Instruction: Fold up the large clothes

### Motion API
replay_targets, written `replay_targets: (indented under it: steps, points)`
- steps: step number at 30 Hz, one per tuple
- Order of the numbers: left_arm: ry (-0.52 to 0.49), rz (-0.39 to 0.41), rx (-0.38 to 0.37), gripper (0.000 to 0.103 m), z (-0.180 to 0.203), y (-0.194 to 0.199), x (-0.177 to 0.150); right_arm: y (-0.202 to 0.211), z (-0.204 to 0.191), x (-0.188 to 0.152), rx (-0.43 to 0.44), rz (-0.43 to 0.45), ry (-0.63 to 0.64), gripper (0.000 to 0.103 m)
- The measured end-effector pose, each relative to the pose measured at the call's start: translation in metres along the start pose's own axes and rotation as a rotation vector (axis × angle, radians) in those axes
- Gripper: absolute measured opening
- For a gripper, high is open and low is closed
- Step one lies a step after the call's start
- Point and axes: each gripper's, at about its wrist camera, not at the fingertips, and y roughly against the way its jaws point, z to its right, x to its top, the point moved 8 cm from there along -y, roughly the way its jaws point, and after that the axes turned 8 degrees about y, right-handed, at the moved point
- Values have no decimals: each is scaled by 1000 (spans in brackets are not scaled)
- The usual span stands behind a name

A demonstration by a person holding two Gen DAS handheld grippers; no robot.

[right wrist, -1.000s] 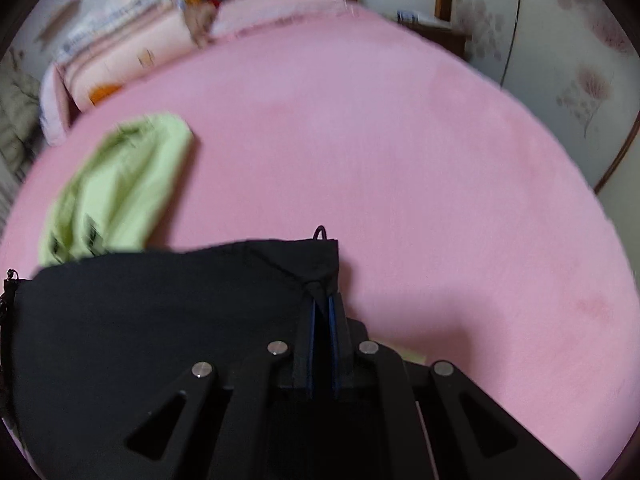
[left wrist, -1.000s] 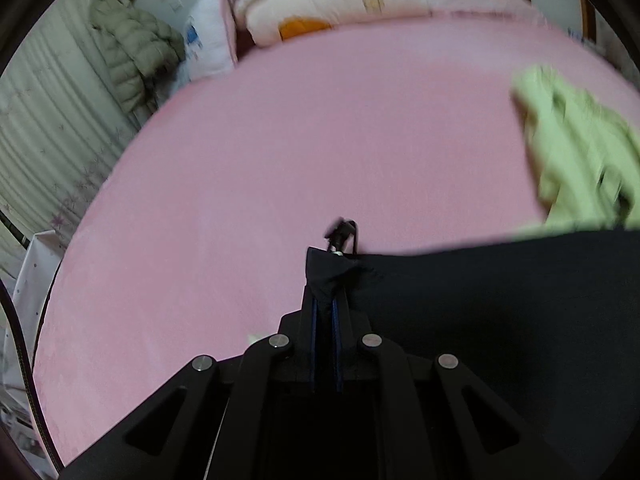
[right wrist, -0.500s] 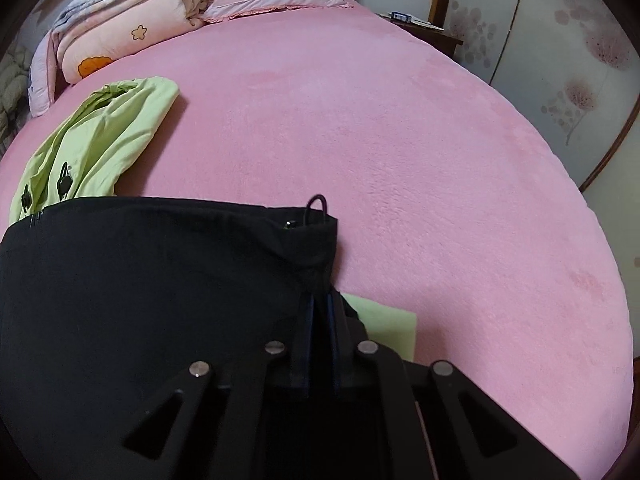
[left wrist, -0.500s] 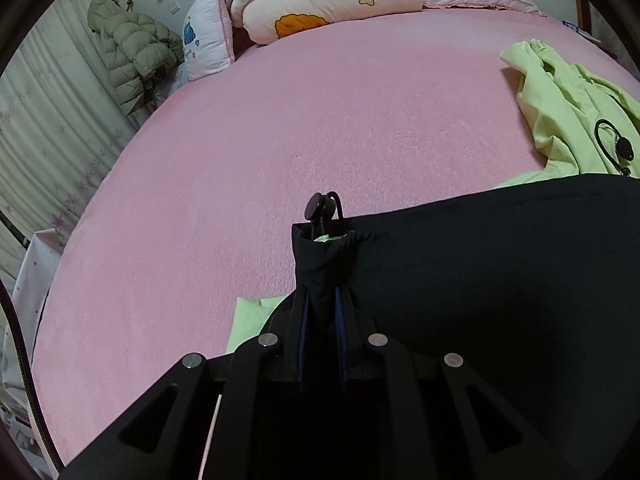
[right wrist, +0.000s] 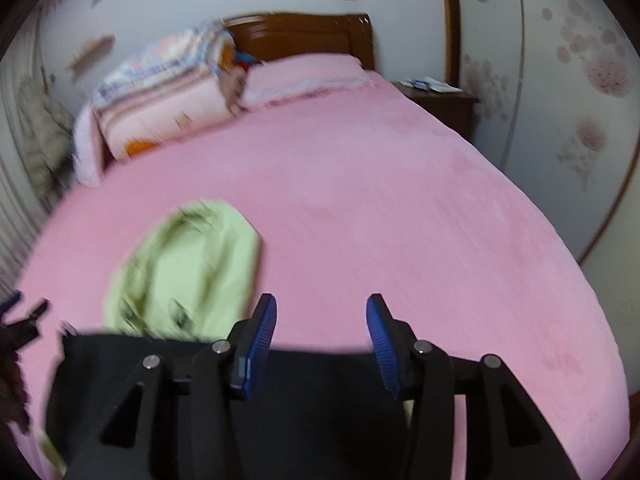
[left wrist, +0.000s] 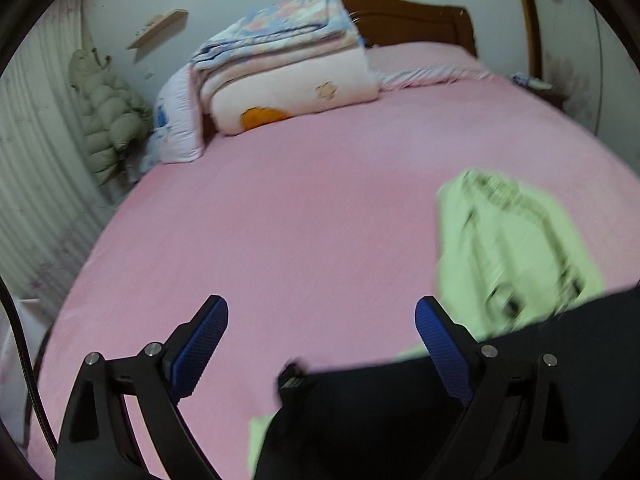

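Lying flat on the pink bed (left wrist: 320, 208), the black garment (right wrist: 320, 412) was seen at the near edge, with a light green garment (right wrist: 188, 264) partly under its far side. Both grippers had just been opened. The left gripper (left wrist: 322, 332) was spread wide and the right gripper (right wrist: 322, 330) was partly apart, with nothing pinched between the blue pads (left wrist: 202, 344). Folded quilts (left wrist: 288, 68) were stacked by the headboard (left wrist: 412, 20).
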Motion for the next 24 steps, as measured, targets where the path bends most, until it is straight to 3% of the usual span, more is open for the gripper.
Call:
replay_targets:
  steps: [6, 8, 10, 13, 15, 17, 22, 23, 24]
  points:
    - [45, -79, -122, 96, 53, -36, 50, -23, -29, 67, 91, -5, -7, 48]
    - [64, -162, -183, 96, 71, -69, 55, -51, -40, 77, 123, -52, -11, 48]
    - [92, -211, -191, 96, 78, -94, 57, -88, -45, 81, 177, -126, -54, 48]
    - [161, -278, -247, 96, 96, -129, 52, -138, -48, 72, 216, -196, -94, 48]
    - [175, -299, -242, 96, 105, -148, 47, -166, -50, 61, 238, -240, -130, 48]
    - [170, -335, -251, 96, 116, -165, 39, -190, -55, 51, 278, -267, -176, 48]
    - [136, -437, -307, 95, 143, -193, 11, -229, -68, 43, 282, -307, -216, 48]
    - [134, -453, -320, 90, 148, -197, 7, -235, -72, 39, 284, -324, -217, 48]
    - [133, -456, -324, 74, 150, -199, 4, -243, -78, 33, 295, -354, -219, 48]
